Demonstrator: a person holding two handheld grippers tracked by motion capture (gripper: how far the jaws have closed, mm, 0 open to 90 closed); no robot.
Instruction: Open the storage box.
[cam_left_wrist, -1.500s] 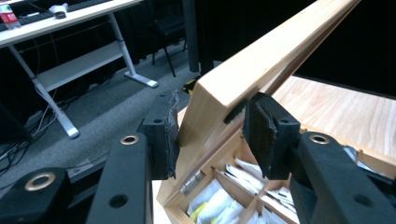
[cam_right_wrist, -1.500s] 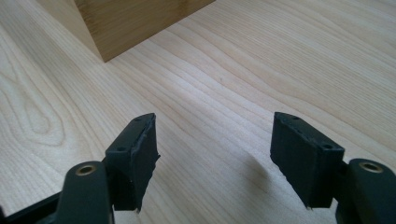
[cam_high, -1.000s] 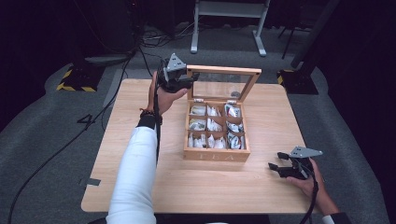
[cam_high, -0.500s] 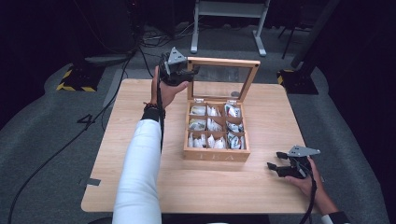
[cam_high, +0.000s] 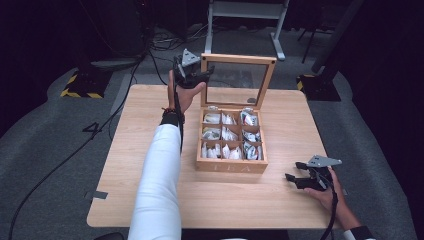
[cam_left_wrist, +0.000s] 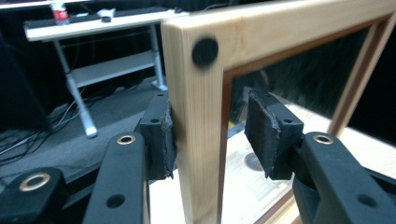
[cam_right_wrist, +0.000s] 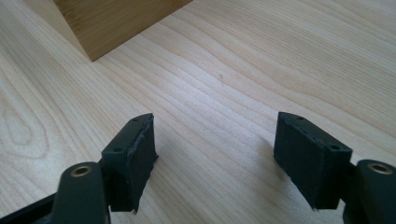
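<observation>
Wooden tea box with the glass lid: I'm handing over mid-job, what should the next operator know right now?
Left gripper: at the left side rail of the wood-framed glass lid. Its jaws have just been opening; the rail is between them, one pad against it, the other clear.
Right gripper: open, nothing between its jaws, low over the light wooden table right of the box.
Wooden tea box: mid-table, its compartments holding white tea bags.
Done: lid raised, about upright.
Left: draw the left gripper off the rail, check the lid stands alone; then probably the tea bags.
</observation>
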